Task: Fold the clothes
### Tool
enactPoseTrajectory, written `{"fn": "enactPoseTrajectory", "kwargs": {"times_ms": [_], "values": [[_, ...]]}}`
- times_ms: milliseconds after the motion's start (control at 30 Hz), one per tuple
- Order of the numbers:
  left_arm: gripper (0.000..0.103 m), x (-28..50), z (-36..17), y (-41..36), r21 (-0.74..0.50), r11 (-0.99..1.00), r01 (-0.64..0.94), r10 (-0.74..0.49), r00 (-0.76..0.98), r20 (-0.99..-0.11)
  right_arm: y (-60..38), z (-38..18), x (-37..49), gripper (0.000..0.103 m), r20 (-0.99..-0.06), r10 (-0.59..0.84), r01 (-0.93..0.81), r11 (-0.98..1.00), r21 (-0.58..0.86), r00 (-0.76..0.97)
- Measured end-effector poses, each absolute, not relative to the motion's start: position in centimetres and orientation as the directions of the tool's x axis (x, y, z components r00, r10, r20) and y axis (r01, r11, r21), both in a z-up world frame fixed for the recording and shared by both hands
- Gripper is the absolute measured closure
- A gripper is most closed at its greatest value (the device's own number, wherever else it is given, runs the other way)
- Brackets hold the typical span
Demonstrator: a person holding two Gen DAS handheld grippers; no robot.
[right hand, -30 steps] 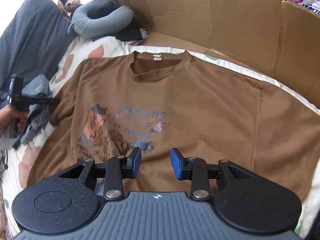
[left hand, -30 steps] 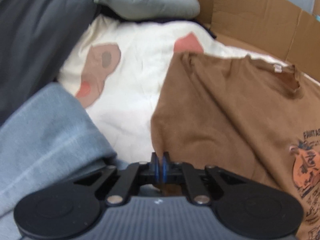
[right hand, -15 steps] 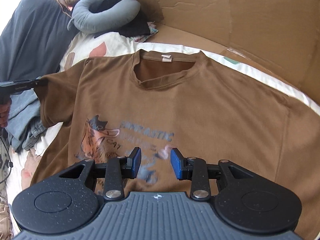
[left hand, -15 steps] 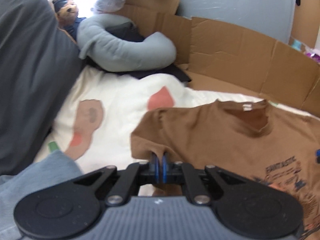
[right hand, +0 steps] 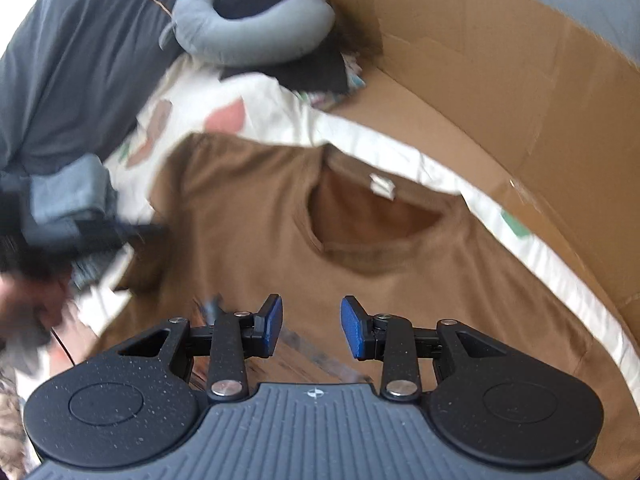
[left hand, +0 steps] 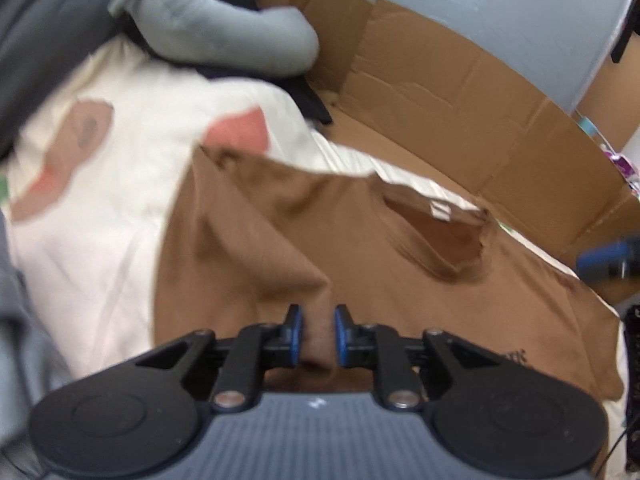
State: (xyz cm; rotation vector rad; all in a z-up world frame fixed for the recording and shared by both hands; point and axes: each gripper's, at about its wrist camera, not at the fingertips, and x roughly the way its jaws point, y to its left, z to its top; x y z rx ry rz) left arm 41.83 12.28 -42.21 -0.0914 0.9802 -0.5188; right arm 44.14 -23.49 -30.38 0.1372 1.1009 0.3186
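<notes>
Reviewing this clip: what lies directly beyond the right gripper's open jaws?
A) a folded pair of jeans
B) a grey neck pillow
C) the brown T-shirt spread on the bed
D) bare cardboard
C: in the right wrist view the right gripper stands open above the brown T-shirt, while the grey neck pillow and the cardboard lie farther off.

Sleeve (left hand: 248,248) folded in, left hand-held gripper (left hand: 318,334) opening.

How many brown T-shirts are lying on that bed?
1. The brown T-shirt lies spread on the cream patterned bedsheet, collar toward the cardboard wall. Other clothes may be hidden outside the views.
</notes>
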Motion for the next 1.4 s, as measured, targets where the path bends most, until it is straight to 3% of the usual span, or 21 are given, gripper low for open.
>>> {"fn": "enactPoseTrajectory", "kwargs": {"times_ms": [300, 467, 633, 967, 1400], "values": [[0.082, 39.6, -41.6, 14.8, -0.319, 0.892, 0.32, -0.44, 0.461, -0.771, -18.8, -27.1, 44.8, 0.063, -0.845, 0.336, -0.128, 0.942, 0.312, 0.415], [0.071, 40.0, -41.7, 15.6, -0.294, 0.915, 0.277, -0.398, 0.488, -0.777, -17.1, -27.4, 44.0, 0.063, -0.85, 0.33, -0.18, 0.943, 0.279, 0.411], [0.069, 40.1, -42.4, 15.1, -0.286, 0.909, 0.303, -0.406, 0.491, -0.771, -16.7, -27.6, 43.5, 0.063, -0.847, 0.317, -0.221, 0.945, 0.243, 0.426], [0.054, 40.4, -44.9, 12.7, -0.177, 0.905, 0.386, -0.369, 0.508, -0.778, -16.3, -27.2, 43.0, 0.063, -0.85, 0.296, -0.25, 0.947, 0.201, 0.437], [0.054, 40.4, -43.2, 12.8, -0.159, 0.926, 0.344, -0.356, 0.648, -0.673, -14.6, -26.7, 42.8, 0.063, -0.838, 0.304, -0.295, 0.938, 0.181, 0.453]]}}
